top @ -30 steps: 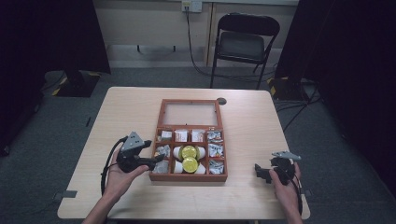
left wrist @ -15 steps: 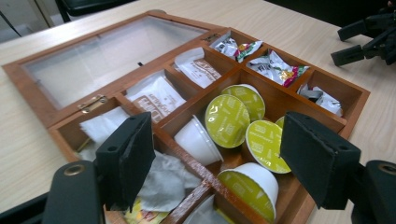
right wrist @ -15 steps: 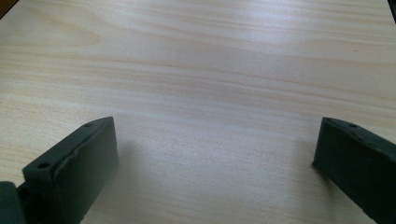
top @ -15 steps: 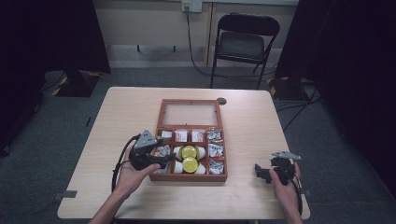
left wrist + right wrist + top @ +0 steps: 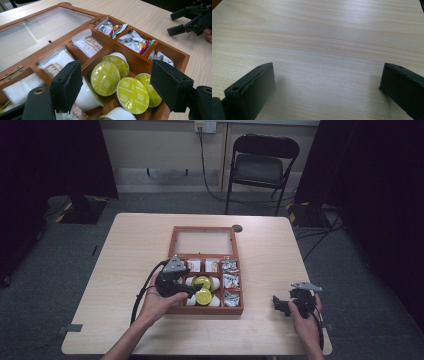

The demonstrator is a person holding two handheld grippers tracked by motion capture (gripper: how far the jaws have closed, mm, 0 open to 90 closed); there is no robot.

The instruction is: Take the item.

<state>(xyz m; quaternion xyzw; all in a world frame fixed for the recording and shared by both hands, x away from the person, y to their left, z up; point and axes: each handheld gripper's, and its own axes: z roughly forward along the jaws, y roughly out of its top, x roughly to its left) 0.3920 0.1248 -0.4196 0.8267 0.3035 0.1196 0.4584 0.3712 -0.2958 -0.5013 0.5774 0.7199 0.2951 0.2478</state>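
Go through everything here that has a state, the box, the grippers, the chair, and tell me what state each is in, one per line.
Wooden box: open, glass lid laid flat behind it.
Left gripper: open, jaws spread over the green-topped pods.
Right gripper: open, nothing between its jaws, over bare table.
Pods: sealed, foil tops intact, some tipped on their sides.
Sachets: unopened, lying in their compartments.
Folding chair: unfolded, nobody on it.

High view is pretty dim, dark all round the lit bench [image 5: 125, 270]. Both gripper views are brighter but soft; the jaws up close are blurry, with a faint shadow beside the right gripper's left jaw.
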